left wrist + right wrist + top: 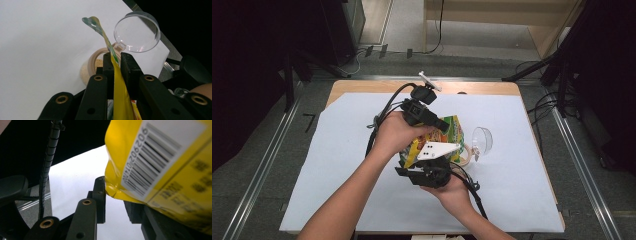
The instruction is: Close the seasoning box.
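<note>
— What did the overhead camera record at the table?

— A person's two hands met over the white sheet (pixel 337 165) covering the table, each holding a gripper. The left gripper (pixel 443 126) and the right gripper (pixel 432 167) both had hold of a yellow snack bag (pixel 456 131), which was lifted off the sheet near its middle.

— How did the jaws stand?

— In the left gripper view, the left gripper (pixel 116 58) was nearly closed, its pads pinching the thin edge of the bag (pixel 120 87). In the right gripper view, the right gripper (pixel 115 195) was closed on the bag's lower corner (pixel 150 170), barcode side facing the camera.

— And nearby?

— A round beige container (pixel 93 63) rested on the sheet just beyond the bag, its clear lid (pixel 137 31) flipped open beside it.
</note>
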The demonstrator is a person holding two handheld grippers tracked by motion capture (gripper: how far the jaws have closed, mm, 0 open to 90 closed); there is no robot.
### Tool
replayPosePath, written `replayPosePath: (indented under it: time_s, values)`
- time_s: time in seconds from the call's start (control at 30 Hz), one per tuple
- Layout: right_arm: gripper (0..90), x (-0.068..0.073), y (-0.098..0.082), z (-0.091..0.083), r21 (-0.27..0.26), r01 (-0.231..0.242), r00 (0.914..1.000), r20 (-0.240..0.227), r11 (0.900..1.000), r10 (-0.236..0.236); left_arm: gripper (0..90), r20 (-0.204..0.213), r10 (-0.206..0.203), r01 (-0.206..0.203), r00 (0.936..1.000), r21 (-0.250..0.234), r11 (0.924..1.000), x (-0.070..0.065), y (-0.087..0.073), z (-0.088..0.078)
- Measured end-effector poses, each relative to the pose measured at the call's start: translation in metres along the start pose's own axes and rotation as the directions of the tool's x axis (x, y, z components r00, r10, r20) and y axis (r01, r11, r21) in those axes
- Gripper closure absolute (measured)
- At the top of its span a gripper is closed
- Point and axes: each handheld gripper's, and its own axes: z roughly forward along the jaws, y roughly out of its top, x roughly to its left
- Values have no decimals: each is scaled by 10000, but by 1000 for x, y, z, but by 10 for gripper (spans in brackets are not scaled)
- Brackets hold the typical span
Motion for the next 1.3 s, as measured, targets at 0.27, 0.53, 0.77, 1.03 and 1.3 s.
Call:
replayPosePath:
  time_s: [0.27, 0.53, 0.77, 1.03, 1.3]
  values:
    - [730, 1, 0, 0, -105, -19, 10000, -39, 9999, 18, 825, -28, 30, -30, 10000, 5, 10000, -2, 0, -1]
    - [727, 1, 1, 0, -62, 59, 10000, -46, 10000, -60, 827, -71, -8, 8, 10000, 14, 10000, 0, 1, -1]
    - [730, 1, 2, -2, -176, 62, 10000, -7, 9998, -62, 824, -40, 5, -5, 10000, -56, 10000, 0, 2, -1]
    - [735, 3, 2, -3, -416, 261, 9997, 17, 9988, -261, 829, -51, 81, -82, 10000, -184, 9998, -3, 2, -7]
    - [728, 1, 2, -2, -342, 153, 9999, -1, 9993, -154, 833, 57, 59, -58, 10000, -212, 9998, -2, 2, -7]
